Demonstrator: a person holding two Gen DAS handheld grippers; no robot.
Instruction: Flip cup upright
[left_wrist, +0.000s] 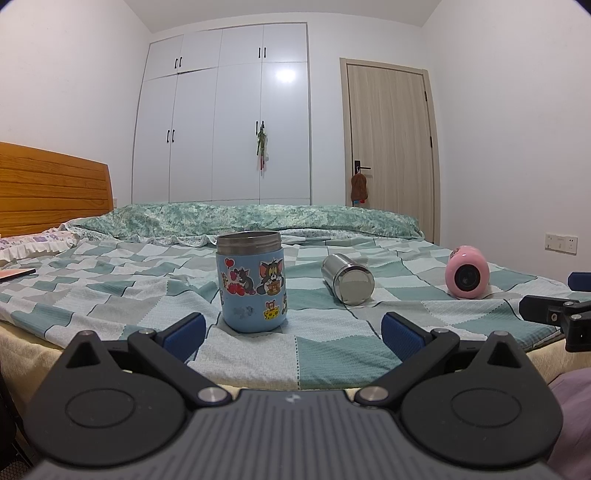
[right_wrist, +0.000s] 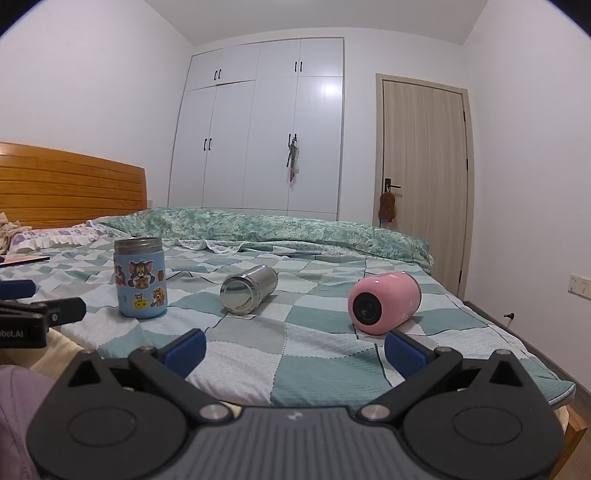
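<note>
A blue cartoon-print cup (left_wrist: 252, 282) stands upright on the checkered bedspread, mouth up; it also shows in the right wrist view (right_wrist: 139, 282). A steel cup (left_wrist: 347, 278) (right_wrist: 248, 290) lies on its side in the middle. A pink cup (left_wrist: 467, 272) (right_wrist: 384, 302) lies on its side at the right, base toward me. My left gripper (left_wrist: 293, 332) is open and empty, just short of the blue cup. My right gripper (right_wrist: 295, 349) is open and empty, its right finger close in front of the pink cup.
The bed (left_wrist: 147, 295) has a rolled green quilt (left_wrist: 258, 218) along the far side and a wooden headboard (left_wrist: 48, 188) at the left. A flat pink object (left_wrist: 14, 274) lies at the far left. A white wardrobe (left_wrist: 221, 129) and a door (left_wrist: 391, 140) stand behind.
</note>
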